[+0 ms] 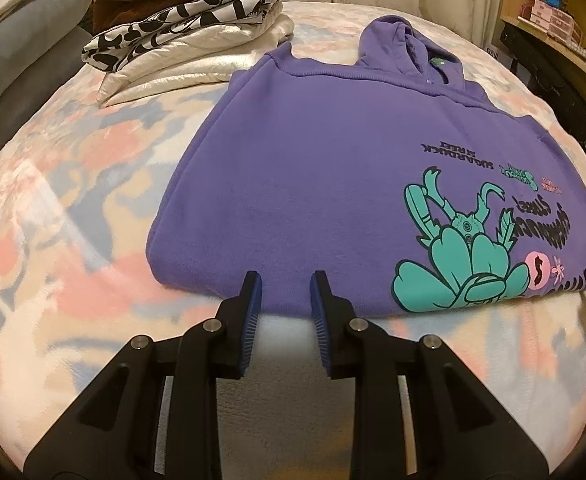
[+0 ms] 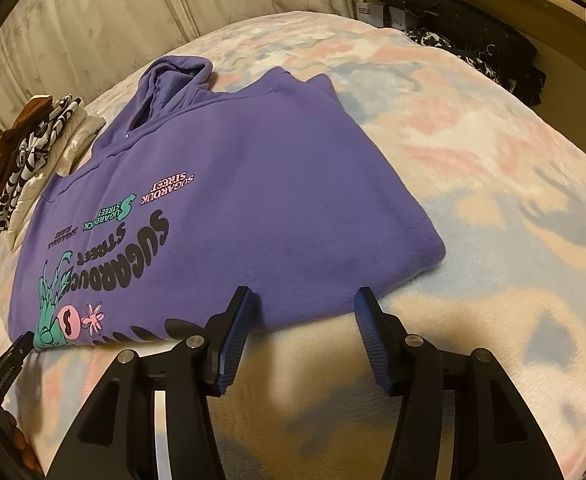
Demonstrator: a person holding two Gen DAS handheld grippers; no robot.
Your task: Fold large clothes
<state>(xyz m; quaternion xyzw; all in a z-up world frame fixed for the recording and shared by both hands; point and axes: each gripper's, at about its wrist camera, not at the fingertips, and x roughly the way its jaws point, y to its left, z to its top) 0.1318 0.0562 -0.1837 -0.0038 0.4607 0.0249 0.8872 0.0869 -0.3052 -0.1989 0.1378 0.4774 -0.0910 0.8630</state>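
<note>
Purple hoodie (image 1: 313,168) flat mid-bed, sleeves tucked under, hem at near edge. Left gripper (image 1: 285,292) and right gripper (image 2: 303,308) both gaping, empty, straddling hem, probably lining up for next fold. Folded stack (image 1: 181,36) parked at far corner.

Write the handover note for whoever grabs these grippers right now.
Left gripper: open, empty, at the near hem of the hoodie.
Right gripper: open, empty, at the same hem, toward its right corner.
Hoodie lies flat on the bed, print up, hood away from you, sleeves out of sight, seemingly tucked in.
Folded pile sits at the far left.
Left to do: probably grip the hem and fold toward the hood, then stack.
</note>
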